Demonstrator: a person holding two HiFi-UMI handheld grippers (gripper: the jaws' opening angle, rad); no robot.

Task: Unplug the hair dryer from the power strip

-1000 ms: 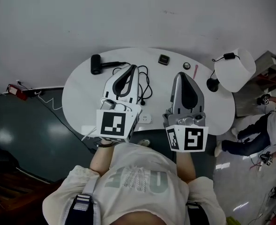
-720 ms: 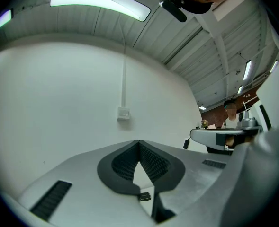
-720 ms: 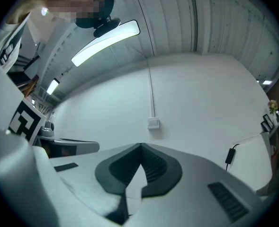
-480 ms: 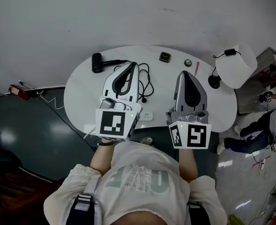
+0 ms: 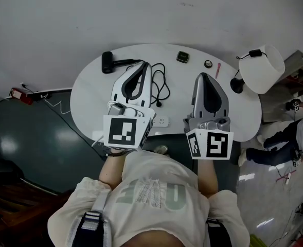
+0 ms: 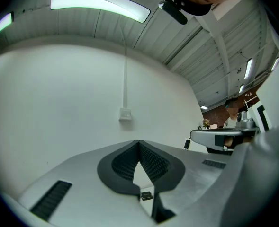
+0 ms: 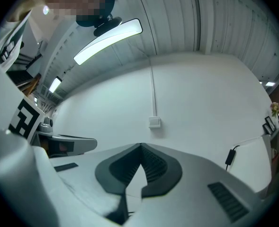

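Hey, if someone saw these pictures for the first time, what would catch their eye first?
Probably the two big white tongs with black-and-white marker cubes, the left tongs and right tongs, both shut and empty, held side by side over the white oval table. Next, the black hair dryer at the table's far left, its cord trailing toward the power strip at the near edge, and the white lamp at the far right.
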